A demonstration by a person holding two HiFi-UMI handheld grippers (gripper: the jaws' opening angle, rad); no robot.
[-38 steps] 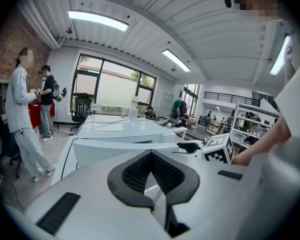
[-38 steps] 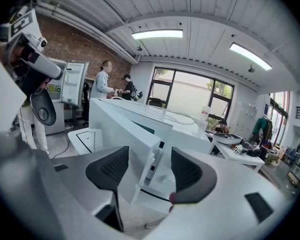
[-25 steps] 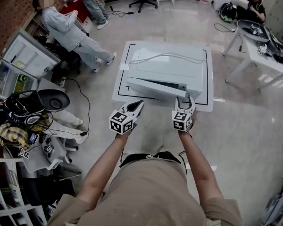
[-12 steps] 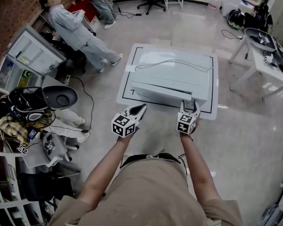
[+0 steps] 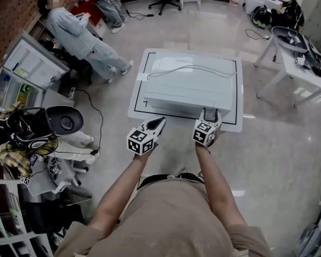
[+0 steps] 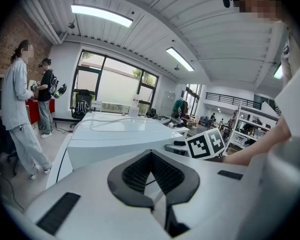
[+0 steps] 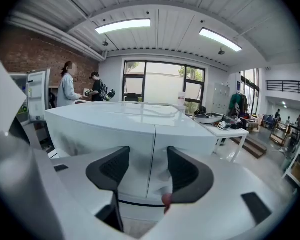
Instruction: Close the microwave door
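Head view shows the microwave point(image 5: 190, 82) on the white counter point(image 5: 236, 119), and its door point(image 5: 179, 101) lies flush with the front. The right tool point(image 5: 209, 111) is at the right end of the door, its jaws apart and holding nothing, with the front panel just ahead. The left tool point(image 5: 157, 122), jaws together, is near the counter edge, apart from the door.

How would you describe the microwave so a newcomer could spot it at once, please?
Centred in the head view stands a white table with a black line round its edge. The microwave is the big white box on it, marked by a white cable looped across its top.
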